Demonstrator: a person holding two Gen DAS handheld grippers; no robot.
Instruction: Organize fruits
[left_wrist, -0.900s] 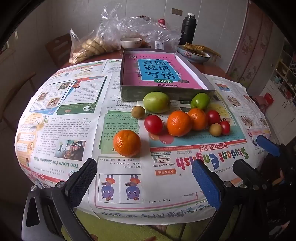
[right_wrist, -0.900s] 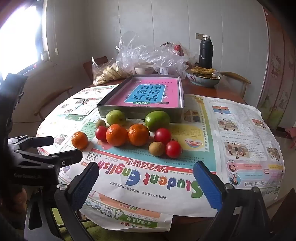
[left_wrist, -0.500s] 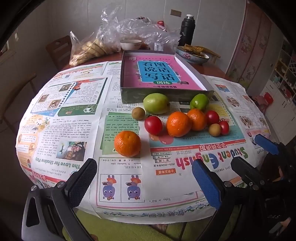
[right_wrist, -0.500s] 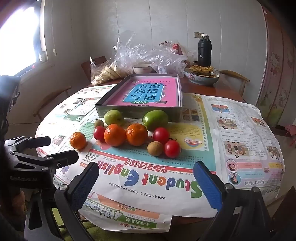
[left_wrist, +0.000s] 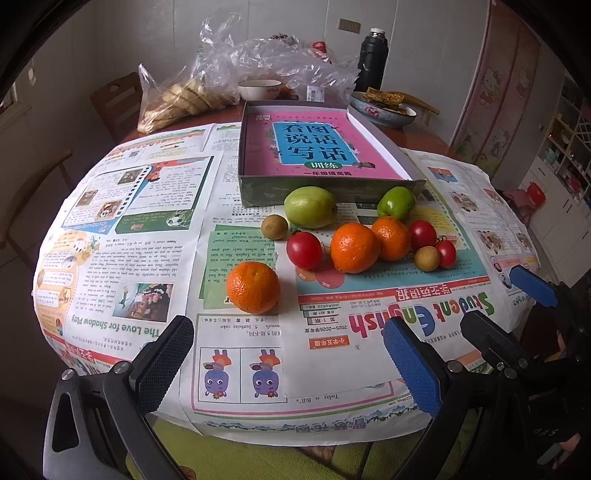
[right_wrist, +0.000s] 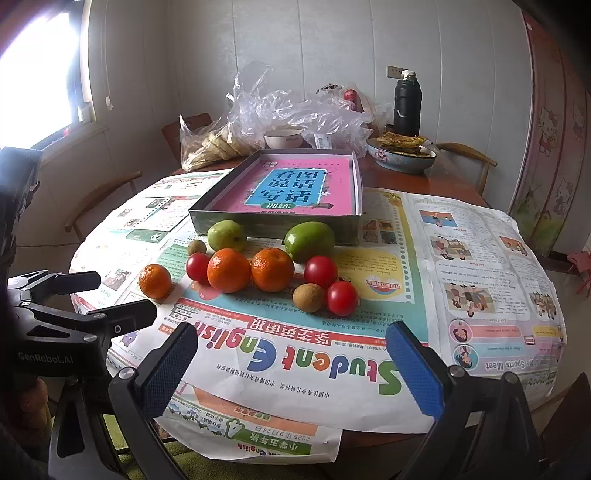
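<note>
Fruits lie in a cluster on the newspaper in front of a shallow grey box (left_wrist: 258, 192) with a pink book in it. A lone orange (left_wrist: 253, 287) sits nearest my left gripper (left_wrist: 288, 369), which is open and empty just short of it. Behind it are a red tomato (left_wrist: 304, 250), two oranges (left_wrist: 354, 247), two green fruits (left_wrist: 309, 206), small brown fruits and more tomatoes. My right gripper (right_wrist: 291, 369) is open and empty at the table's near edge, facing a tomato (right_wrist: 342, 298) and a brown fruit (right_wrist: 308, 297).
Newspaper (right_wrist: 480, 258) covers the round table. At the back stand a plastic bag of bread (left_wrist: 192, 96), a white bowl (left_wrist: 258, 88), a black flask (left_wrist: 373, 59) and a bowl of food (left_wrist: 384, 107). Wooden chairs stand around the table. The left gripper (right_wrist: 74, 314) shows at the right wrist view's left.
Both grippers have moved slightly forward toward the fruits. Nothing on the table has moved.
</note>
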